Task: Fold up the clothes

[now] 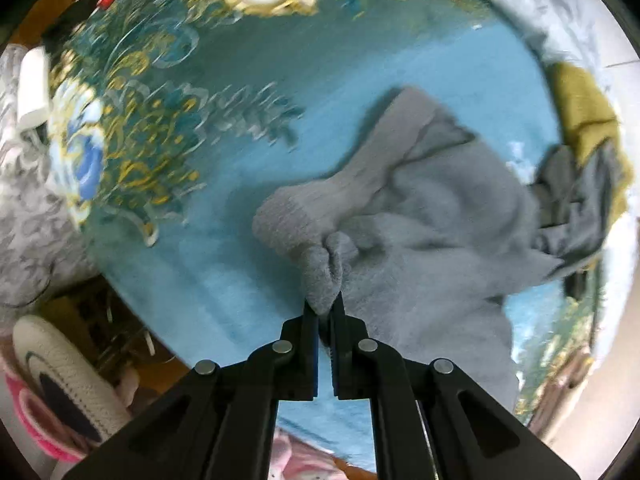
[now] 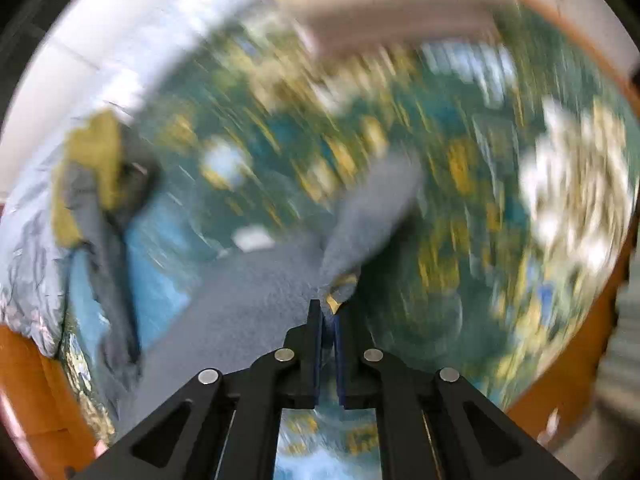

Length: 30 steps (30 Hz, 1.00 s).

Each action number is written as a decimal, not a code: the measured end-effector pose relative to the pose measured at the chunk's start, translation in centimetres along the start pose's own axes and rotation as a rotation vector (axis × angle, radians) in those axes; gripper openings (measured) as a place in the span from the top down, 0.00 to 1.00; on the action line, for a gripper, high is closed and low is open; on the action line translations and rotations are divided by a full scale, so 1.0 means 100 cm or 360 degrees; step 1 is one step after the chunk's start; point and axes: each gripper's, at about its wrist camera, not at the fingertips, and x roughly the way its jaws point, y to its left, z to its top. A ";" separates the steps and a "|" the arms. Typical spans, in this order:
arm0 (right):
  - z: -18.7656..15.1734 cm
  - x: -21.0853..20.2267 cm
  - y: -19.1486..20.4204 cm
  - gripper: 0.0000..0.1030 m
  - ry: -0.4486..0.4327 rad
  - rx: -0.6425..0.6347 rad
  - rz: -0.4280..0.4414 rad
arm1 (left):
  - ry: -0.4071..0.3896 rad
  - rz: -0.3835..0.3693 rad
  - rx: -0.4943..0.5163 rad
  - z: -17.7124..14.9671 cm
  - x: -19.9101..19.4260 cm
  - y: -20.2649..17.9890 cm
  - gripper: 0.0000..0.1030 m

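Here the 2 grippers each pinch the grey garment [image 1: 420,216] over the floral blue bedspread [image 1: 224,184]: left gripper [image 1: 325,306] clamped on a bunched fold, right gripper [image 2: 329,312] clamped on another edge.

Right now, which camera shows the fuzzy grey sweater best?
The left wrist view: the fuzzy grey sweater shows sleeve and body, only lightly blurred. The right wrist view shows only a smeared grey stretch, heavily blurred.

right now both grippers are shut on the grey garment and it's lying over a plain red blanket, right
Not quite. The blanket is blue with a teal and gold floral pattern, not plain red, as the left wrist view shows. The rest stands: the left gripper and right gripper are each shut on the grey garment.
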 end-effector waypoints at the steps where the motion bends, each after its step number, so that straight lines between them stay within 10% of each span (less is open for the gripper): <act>1: -0.006 0.011 -0.009 0.94 0.0048 0.0047 -0.0006 | 0.0001 0.0017 -0.0022 0.000 0.002 0.003 0.96; 5: -0.020 0.031 -0.032 0.90 0.0116 0.0147 -0.0019 | -0.0003 0.0052 -0.0027 0.003 0.005 0.001 0.96; 9: -0.013 0.020 -0.053 0.48 0.0015 0.0246 0.0019 | -0.0017 0.0087 0.0039 0.012 0.004 -0.014 0.96; 14: 0.003 0.024 -0.099 0.45 -0.0093 0.0644 0.0171 | -0.0022 0.0121 0.0053 0.019 -0.001 -0.025 0.95; 20: 0.021 0.050 -0.114 0.45 -0.0086 0.0894 0.0266 | -0.0036 0.0184 0.0096 0.015 -0.010 -0.034 0.95; 24: 0.037 0.061 -0.105 0.80 -0.0065 0.0982 0.0268 | -0.0058 0.0203 0.0130 0.015 -0.015 -0.041 0.95; 30: 0.058 0.003 -0.063 0.92 -0.0302 0.0419 0.0213 | -0.0102 0.0161 0.0173 0.017 -0.024 -0.046 0.95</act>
